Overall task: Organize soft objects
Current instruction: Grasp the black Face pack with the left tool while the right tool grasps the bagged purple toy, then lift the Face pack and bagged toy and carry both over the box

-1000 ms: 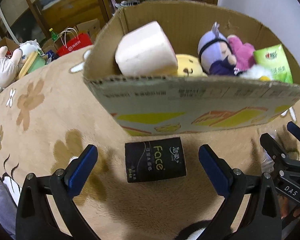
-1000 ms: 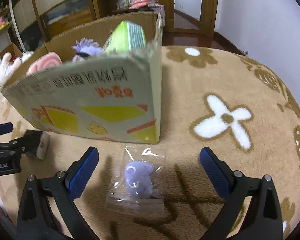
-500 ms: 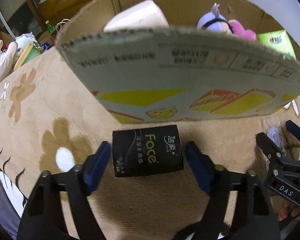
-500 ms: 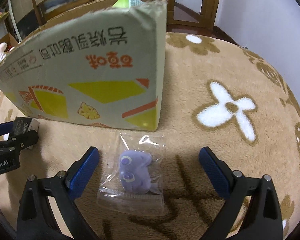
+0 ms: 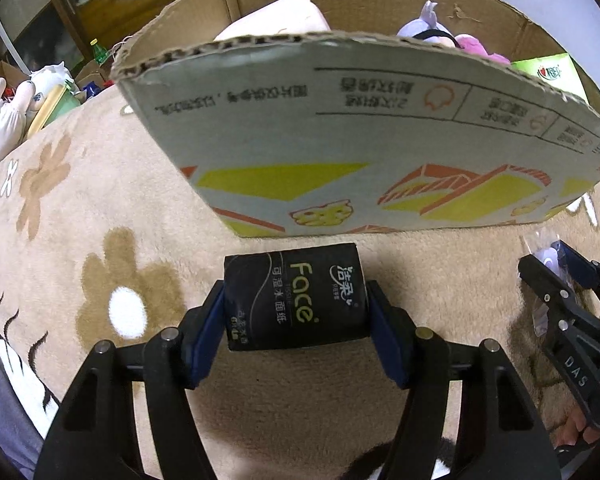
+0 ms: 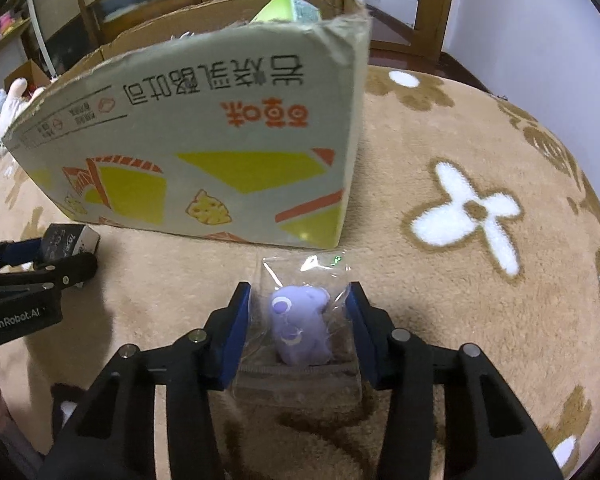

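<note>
Jaws of the left gripper (image 5: 296,312) just closed in, blue pads pressed against both short ends of the black tissue pack (image 5: 296,300), lower centre of the left wrist view. Jaws of the right gripper (image 6: 298,328) likewise just closed in, narrow now, pinching the clear plastic bag (image 6: 300,320) with the purple plush toy (image 6: 300,330) inside, lower centre of the right wrist view; bag crumpled between the pads, whether the pads reach the toy itself impossible to tell. Both items low over the tan flower-patterned blanket (image 6: 480,280). Just behind each, filling the upper half of both frames, the cardboard box (image 5: 340,152), printed side facing the cameras, yellow and orange shapes along its lower edge. Above the box rim in the left wrist view: a pale pink cushion (image 5: 276,14), a purple plush doll (image 5: 428,26), a pink plush (image 5: 476,46), a green packet (image 5: 552,74). Far upper left, a white plush toy (image 5: 2,120) beside the blanket edge. Right gripper also visible at the right edge of the left wrist view, left gripper at the left edge of the right wrist view.
</note>
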Demonstrator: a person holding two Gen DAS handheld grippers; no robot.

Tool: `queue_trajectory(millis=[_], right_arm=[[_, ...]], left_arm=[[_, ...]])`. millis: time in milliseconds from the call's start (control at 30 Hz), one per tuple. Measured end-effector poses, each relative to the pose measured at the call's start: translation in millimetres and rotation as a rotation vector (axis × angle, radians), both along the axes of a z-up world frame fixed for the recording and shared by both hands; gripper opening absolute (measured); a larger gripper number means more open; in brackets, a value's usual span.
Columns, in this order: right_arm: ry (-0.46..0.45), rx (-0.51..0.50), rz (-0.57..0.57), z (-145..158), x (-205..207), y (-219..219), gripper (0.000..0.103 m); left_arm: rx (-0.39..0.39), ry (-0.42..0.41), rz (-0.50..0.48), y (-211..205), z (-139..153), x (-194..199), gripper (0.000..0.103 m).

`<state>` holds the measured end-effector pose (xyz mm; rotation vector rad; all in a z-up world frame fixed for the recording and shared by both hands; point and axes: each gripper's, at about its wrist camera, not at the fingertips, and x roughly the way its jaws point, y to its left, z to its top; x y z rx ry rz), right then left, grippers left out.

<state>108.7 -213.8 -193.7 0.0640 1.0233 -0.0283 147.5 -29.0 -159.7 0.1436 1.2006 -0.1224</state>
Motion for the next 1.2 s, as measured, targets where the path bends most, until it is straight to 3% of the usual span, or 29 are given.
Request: queue_trajectory(millis=[667,1200], right_arm=[[-0.062,0.057,0.01,25.9,-16.6,-16.2,0.048],[-0.308,0.051,0.051,110.5,-39.8,-5.1,0.048]], left_arm=[[0.043,-0.125,-0.001,-7.6,40.1,-31.6,0.065],[0.018,-0.455,-0.061,-11.1,133.8,-76.6,0.065]])
